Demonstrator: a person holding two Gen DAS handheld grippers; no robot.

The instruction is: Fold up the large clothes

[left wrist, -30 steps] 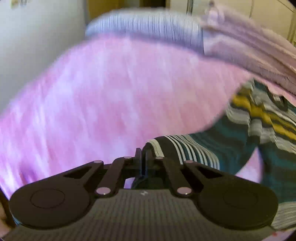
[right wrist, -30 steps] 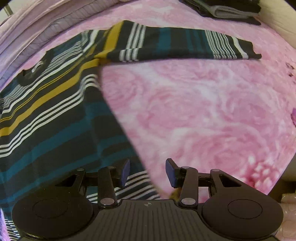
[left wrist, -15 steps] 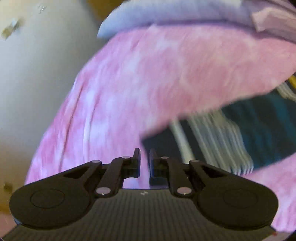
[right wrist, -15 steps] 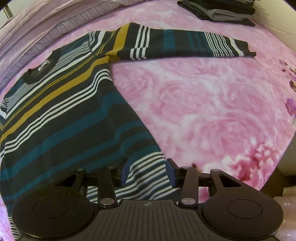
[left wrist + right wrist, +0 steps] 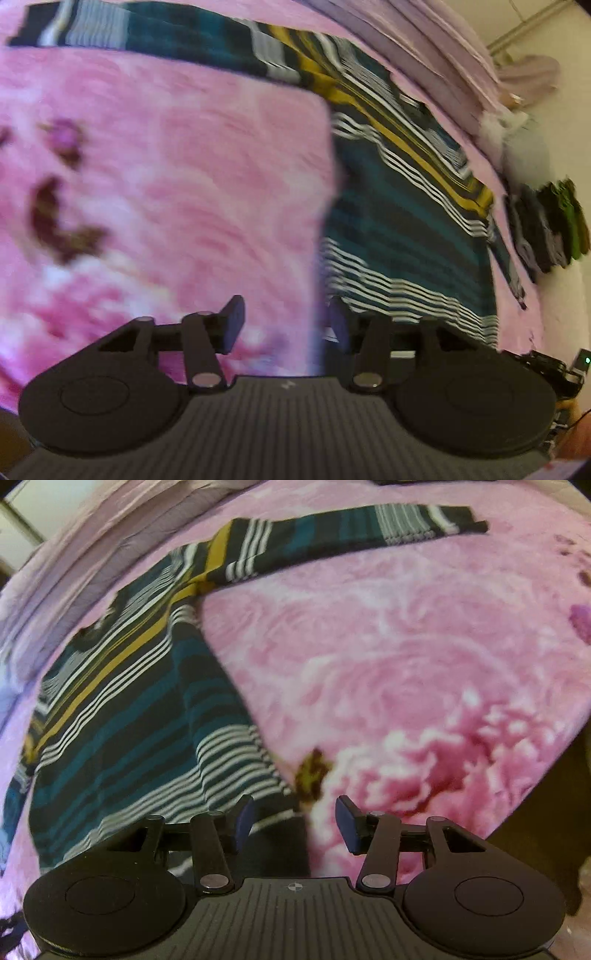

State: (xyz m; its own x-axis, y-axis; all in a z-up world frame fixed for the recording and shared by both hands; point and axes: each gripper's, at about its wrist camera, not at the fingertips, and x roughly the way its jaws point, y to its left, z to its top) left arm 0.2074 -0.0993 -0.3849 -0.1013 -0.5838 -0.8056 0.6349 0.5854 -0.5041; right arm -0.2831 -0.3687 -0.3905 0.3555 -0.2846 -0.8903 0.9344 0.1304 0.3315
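Striped sweater (image 5: 122,716) flat on pink blanket (image 5: 406,664), hem beneath spread right gripper (image 5: 293,821), left gripper (image 5: 284,321) spread

Both handheld tools share one build. The left gripper (image 5: 286,325) has a matte black body with a ribbed grey top plate carrying a small white mark at its front edge. Two wide rounded lobes flank the plate, each with a shallow circular recess. Black linkage bars run forward from silver rivet heads to flat, dark bluish finger pads (image 5: 234,314). The right gripper (image 5: 293,823) shows the same ribbed plate, here with a small round crosshair mark, the same lobes, silver pivots and dark blue pads (image 5: 347,821).
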